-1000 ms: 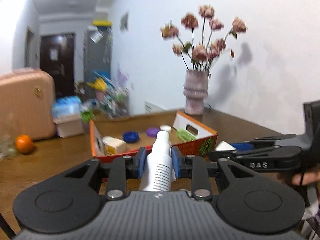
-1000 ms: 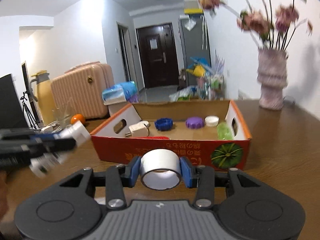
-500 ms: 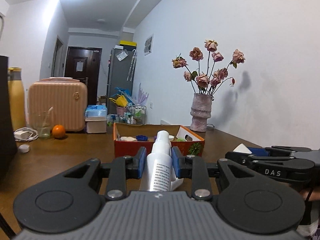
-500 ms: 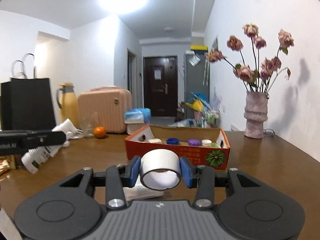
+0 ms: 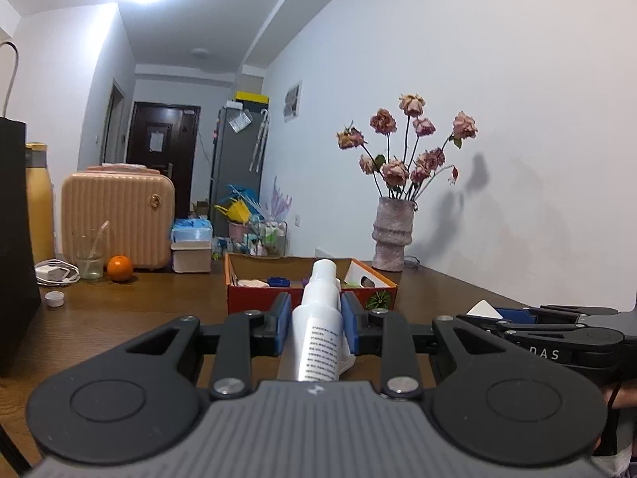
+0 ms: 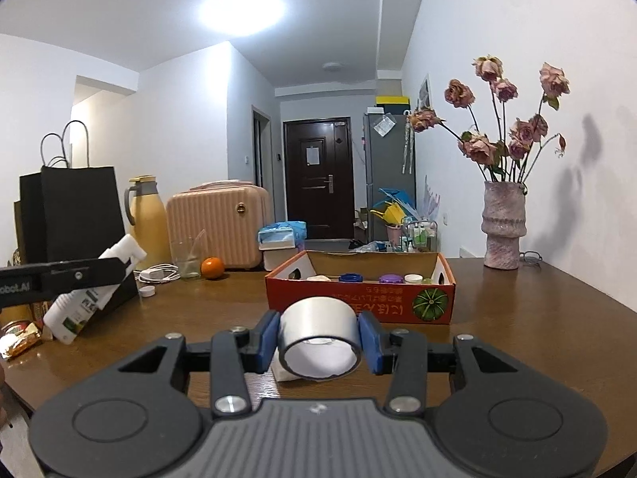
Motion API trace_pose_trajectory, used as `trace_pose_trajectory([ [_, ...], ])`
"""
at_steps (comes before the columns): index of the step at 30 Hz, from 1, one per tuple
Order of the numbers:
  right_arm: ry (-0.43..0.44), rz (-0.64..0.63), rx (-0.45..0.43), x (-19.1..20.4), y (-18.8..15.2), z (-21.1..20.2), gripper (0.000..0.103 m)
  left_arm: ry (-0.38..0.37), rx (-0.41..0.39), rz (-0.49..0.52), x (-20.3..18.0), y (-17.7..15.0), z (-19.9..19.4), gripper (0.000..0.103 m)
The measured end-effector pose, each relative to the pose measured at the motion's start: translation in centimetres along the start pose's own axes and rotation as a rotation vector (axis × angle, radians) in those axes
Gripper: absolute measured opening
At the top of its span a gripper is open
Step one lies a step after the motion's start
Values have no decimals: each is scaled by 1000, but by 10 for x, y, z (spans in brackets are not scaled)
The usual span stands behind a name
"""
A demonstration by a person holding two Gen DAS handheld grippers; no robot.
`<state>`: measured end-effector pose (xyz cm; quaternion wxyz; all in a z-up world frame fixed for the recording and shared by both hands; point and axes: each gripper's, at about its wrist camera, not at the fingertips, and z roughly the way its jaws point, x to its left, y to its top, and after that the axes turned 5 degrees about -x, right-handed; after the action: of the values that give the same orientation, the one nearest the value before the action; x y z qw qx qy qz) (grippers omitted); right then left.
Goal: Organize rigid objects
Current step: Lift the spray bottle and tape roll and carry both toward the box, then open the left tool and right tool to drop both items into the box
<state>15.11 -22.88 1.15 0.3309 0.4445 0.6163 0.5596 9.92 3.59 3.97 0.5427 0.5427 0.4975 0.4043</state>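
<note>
Backing from box [image 6: 360, 298], bottle [image 5: 318, 338], tape [image 6: 318, 336] clamped

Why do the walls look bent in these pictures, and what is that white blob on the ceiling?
Both views are fisheye: straight wall edges curve and the corners go black. The ceiling lamp is blown out to pure white in the right view, and likewise in the left view. In the left view the flowers cast soft shadows on the wall. In the right view the table shows glare.
</note>
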Motion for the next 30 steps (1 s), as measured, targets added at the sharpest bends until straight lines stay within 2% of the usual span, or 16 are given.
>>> trace_pose_trajectory([
  [6,-1,2,28,-13,3,25,42,-22,12,21,5,12,41,28],
  [15,27,43,54,-59,25,99,42,-56,75,94,15,31,152,28],
  [22,49,53,90,-99,52,195,42,-96,175,80,33,40,270,28],
  [26,58,71,149,-118,59,260,42,-113,269,66,42,35,347,28],
  [30,41,133,207,-138,62,324,42,-96,367,43,50,22,420,28],
])
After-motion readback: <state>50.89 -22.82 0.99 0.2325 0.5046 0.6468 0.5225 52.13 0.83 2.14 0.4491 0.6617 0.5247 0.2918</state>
